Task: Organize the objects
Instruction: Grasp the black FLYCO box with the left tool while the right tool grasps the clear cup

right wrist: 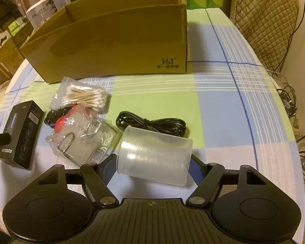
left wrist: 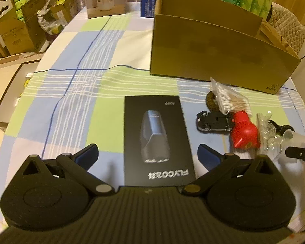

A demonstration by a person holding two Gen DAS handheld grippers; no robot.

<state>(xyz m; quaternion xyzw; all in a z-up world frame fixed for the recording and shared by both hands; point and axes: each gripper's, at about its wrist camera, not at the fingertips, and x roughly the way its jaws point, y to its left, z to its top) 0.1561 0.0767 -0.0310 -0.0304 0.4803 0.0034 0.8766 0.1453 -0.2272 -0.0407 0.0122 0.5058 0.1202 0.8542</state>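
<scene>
Because the clear plastic measuring cup (right wrist: 154, 154) lies on its side on the checked tablecloth (right wrist: 223, 105), it is straddled across its width by the right gripper (right wrist: 151, 167), whose blue pads sit at its walls; a firm grip cannot be confirmed. The left gripper (left wrist: 147, 155) is held wide open around the black shaver box (left wrist: 157, 140), untouched. The brown cardboard box (right wrist: 111, 46), presumably the destination, stands behind.

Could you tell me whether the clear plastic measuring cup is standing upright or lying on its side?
On its side: the measuring cup lies on the tablecloth, rim toward the cable.
</scene>
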